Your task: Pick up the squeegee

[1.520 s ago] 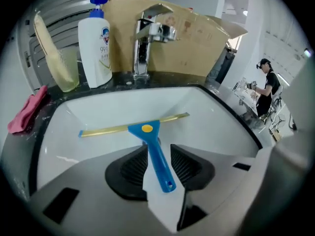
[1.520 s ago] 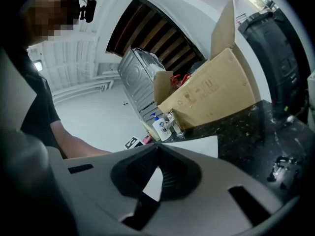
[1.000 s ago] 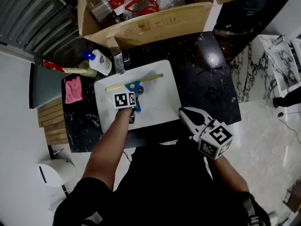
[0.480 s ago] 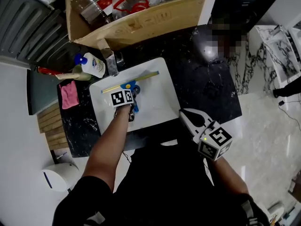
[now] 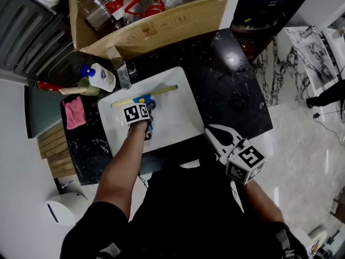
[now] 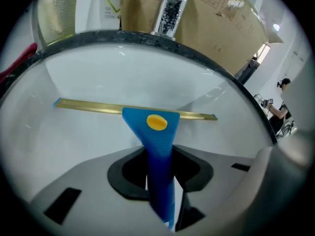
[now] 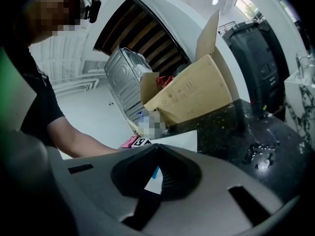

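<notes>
Now that the left gripper [image 6: 162, 178] has been lowered into the sink [image 5: 172, 125], its jaws are closing on the squeegee [image 6: 156, 127], whose handle lies between them, blade beyond the tips. A sliver of gap seemingly remains, so the grip is unfinished. Well to its right, the right gripper [image 7: 157, 149] is held together, empty.

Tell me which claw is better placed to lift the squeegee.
Left. The left claw is closing around the squeegee in the sink; the right claw hangs empty, apart from it.
</notes>
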A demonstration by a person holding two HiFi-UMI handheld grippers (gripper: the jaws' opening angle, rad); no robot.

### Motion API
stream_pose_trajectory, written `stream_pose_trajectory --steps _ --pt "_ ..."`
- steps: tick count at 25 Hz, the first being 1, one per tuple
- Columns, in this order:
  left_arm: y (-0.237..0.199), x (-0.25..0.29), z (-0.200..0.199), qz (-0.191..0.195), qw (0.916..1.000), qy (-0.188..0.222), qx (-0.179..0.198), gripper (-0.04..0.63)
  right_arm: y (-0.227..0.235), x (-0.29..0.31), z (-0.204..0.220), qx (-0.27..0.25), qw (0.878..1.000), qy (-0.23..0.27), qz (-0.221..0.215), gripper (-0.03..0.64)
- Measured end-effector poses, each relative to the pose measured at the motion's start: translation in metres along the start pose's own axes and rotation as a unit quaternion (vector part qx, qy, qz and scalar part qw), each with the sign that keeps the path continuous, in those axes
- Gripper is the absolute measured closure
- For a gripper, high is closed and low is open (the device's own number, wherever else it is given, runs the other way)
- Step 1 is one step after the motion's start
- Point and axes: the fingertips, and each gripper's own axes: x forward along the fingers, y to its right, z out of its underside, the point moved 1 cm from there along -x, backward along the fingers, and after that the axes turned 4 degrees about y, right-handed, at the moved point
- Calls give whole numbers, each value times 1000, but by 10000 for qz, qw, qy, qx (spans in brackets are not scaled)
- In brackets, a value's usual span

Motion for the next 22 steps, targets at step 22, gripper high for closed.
stream_pose_trajectory --steps 22 --pt "22 -107 -8 1253 9901 609 146 470 -61 24 -7 -700 9974 -111 -155 607"
